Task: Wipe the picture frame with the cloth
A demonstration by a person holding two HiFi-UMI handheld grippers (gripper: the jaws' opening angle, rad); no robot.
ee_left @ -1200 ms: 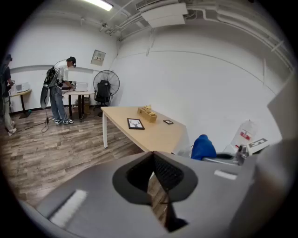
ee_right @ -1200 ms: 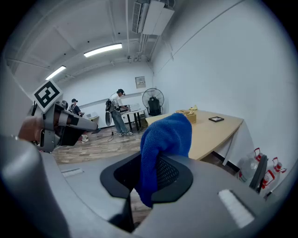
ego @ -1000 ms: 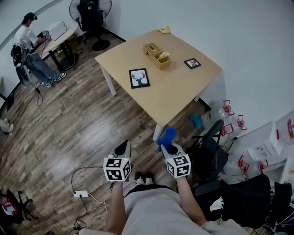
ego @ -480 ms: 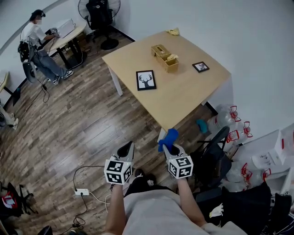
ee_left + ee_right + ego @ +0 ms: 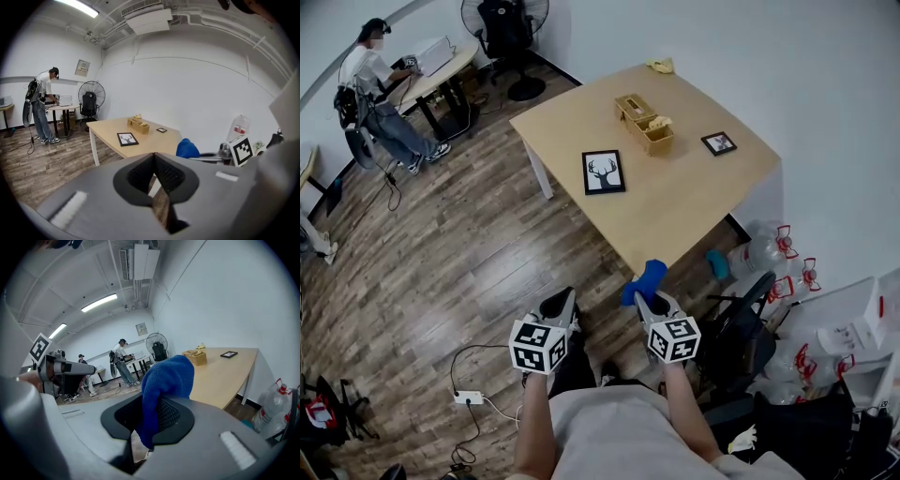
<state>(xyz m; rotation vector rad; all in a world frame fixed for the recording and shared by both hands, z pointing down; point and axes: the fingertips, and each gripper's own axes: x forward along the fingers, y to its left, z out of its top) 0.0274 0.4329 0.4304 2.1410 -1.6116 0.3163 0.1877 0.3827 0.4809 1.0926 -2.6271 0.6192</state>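
small frame (image 5: 719, 142): picture too small | cloth (image 5: 168, 376): clamped part hidden by fingers (image 5: 174, 417)

No writing is legible: the wall notice (image 5: 82, 68) at ten o'clock and the bottle label (image 5: 241, 131) at three o'clock are too small.

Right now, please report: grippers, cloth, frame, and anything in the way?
Left gripper shut, empty. Right gripper shut on blue cloth. Picture frame flat on table, ahead, untouched. Wooden box behind frame, not blocking.
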